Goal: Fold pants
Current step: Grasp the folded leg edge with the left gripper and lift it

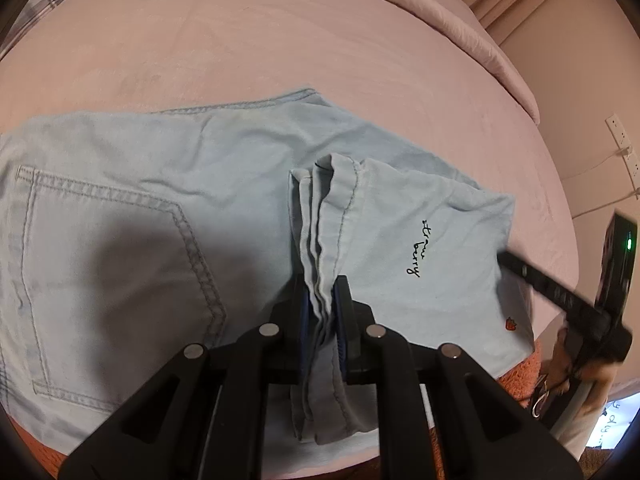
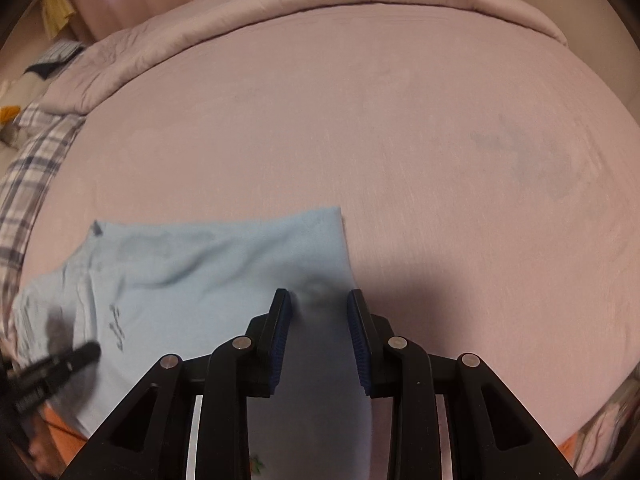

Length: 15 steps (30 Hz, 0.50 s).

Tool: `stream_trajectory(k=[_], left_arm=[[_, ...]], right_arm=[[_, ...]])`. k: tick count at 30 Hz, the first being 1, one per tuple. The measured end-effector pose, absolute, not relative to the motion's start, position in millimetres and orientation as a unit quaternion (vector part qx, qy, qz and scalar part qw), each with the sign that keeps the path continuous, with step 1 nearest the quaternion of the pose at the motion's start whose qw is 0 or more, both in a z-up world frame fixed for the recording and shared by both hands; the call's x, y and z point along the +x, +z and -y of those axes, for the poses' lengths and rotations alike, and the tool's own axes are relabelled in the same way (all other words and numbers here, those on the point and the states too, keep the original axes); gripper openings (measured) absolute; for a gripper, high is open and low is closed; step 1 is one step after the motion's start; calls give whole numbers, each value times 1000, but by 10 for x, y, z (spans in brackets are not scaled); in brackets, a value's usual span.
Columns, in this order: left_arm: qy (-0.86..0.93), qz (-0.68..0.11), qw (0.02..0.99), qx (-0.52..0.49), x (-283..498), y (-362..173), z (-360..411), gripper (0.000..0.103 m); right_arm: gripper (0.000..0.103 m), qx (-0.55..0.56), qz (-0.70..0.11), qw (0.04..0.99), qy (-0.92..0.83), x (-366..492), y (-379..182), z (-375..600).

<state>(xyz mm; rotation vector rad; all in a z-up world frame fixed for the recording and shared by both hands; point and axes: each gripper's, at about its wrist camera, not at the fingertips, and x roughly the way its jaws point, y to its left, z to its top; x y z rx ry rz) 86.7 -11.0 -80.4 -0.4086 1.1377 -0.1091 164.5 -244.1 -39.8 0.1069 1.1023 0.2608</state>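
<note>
Pink bedding covers the bed (image 2: 400,120), with a rolled duvet (image 2: 320,4) along the far edge and a plaid cloth (image 2: 28,184) off to the left of the right gripper's view. Light blue pants (image 1: 140,208) lie flat on the bed, directly ahead of and beneath both grippers, close to the near edge.

Left gripper (image 1: 320,304) is pinched tight on a bunched stack of hem layers (image 1: 324,220), several edges gathered between its blue pads (image 1: 340,300). To its left lies a back pocket (image 1: 112,260) with double stitching; to its right a panel with black script lettering (image 1: 418,250) and a small red strawberry mark (image 1: 511,323).

Right gripper (image 2: 318,300) has its jaws well apart, straddling the pants near their right edge (image 2: 344,240); nothing is clamped between the pads, though whether the tips touch the cloth is hard to tell.

My judgement on handling: thin, soft denim-look cotton, light and limp, so it will sag and drape wherever unsupported and slide a little over the smooth sheet. Stitched hems and seams are the thickest, firmest places and give the surest hold; a pinch on a single flat layer may pull up only that layer. Holding all layers together, as the left one does, should carry the fold cleanly, with the right taking the matching corner or edge
</note>
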Motion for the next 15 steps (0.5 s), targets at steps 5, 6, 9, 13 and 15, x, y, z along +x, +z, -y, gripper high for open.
stream_trajectory(k=[5, 6, 9, 13, 15], left_arm=[[-52, -531, 823, -194, 744, -800, 63, 15], [-53, -531, 823, -195, 718, -801, 52, 15], [-55, -531, 821, -205, 673, -805, 17, 16], [-62, -534, 815, -217, 567, -792, -27, 18], [-62, -542, 805, -233, 518, -766, -55, 20]], right_arm=[[31, 79, -545, 825, 122, 1372, -454, 2638], [31, 92, -550, 821, 125, 1301, -455, 2684], [31, 96, -559, 813, 129, 1092, -453, 2733], [31, 94, -564, 811, 124, 989, -456, 2761], [31, 95, -566, 810, 121, 1011, -455, 2790]])
